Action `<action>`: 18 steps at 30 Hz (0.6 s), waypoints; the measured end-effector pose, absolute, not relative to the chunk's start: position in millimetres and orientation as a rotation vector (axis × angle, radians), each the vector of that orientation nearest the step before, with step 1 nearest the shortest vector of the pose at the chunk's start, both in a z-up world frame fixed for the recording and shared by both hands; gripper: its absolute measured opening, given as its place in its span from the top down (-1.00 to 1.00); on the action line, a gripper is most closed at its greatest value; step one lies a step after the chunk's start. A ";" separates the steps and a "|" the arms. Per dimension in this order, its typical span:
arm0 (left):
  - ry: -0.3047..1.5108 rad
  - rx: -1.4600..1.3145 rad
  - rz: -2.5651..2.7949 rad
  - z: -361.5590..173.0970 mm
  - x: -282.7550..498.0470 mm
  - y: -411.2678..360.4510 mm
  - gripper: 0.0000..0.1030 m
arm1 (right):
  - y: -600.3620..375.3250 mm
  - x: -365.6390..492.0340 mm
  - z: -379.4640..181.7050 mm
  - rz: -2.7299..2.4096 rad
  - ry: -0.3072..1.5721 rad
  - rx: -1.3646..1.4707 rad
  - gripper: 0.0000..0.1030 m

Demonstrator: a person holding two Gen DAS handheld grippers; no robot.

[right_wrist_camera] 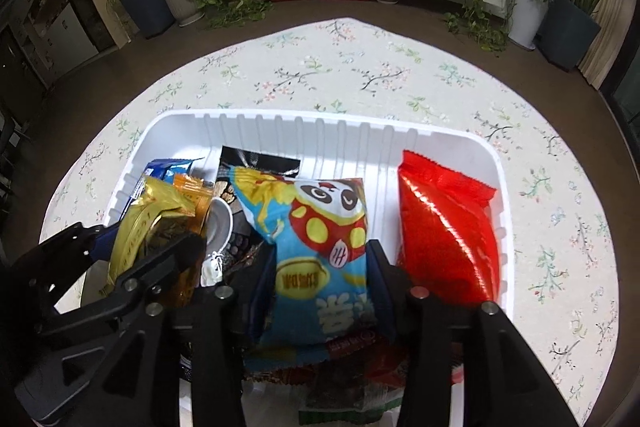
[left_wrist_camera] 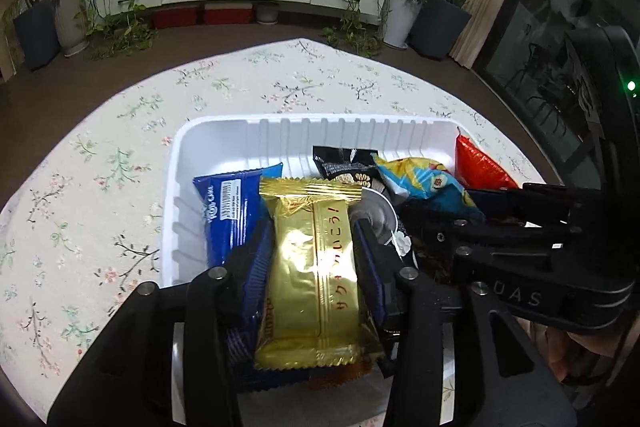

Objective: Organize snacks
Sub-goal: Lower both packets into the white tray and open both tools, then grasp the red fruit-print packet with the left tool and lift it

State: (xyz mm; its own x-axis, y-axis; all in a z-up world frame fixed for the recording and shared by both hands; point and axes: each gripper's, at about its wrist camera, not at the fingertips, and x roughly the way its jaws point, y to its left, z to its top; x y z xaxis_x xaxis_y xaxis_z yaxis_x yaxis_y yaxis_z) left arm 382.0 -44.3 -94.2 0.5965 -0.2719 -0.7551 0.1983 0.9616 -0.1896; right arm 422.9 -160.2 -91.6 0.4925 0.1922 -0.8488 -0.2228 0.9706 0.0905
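Tray (left_wrist_camera: 224, 135), white and ribbed, sits on the bench (left_wrist_camera: 100, 187) under a floral cloth and serves as the landmark. Left hand-held gripper (left_wrist_camera: 312, 251) is over the tray's left half, its fingers closed against both long sides of the gold pack (left_wrist_camera: 308, 275). A blue pack (left_wrist_camera: 228, 211) lies in the tray just left of the gold pack; a black pack (left_wrist_camera: 344, 163) lies toward the tray's far wall.

Right hand-held gripper (right_wrist_camera: 320, 267) is over the tray's middle, its fingers pressed on either side of the panda pack (right_wrist_camera: 316, 239). A red pack (right_wrist_camera: 444, 227) lies in the tray's right end, just beside the right finger. An orange pack (right_wrist_camera: 192, 191) sits behind the gold pack, at the tray's left end.
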 end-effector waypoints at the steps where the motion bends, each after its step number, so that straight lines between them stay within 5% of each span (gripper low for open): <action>1: 0.885 -0.090 -0.271 -92.5 381.5 -43.1 0.20 | -160.2 421.6 -89.6 0.254 1.024 -0.033 0.02; 10: 0.821 -0.110 -0.263 -65.6 355.0 -31.5 -0.32 | -165.5 403.3 -60.4 0.238 0.954 -0.042 -0.25; 12: 0.807 -0.114 -0.269 -56.3 342.7 -27.5 -0.77 | -169.7 392.8 -47.0 0.245 0.917 -0.031 -0.35; 14: 0.788 -0.104 -0.265 -47.7 325.9 -26.0 -0.99 | -180.7 376.0 -30.2 0.277 0.862 0.028 -0.64; 18: 0.739 -0.002 -0.255 -37.7 284.8 -31.5 -0.99 | -209.4 337.8 -5.0 0.362 0.773 0.195 -0.86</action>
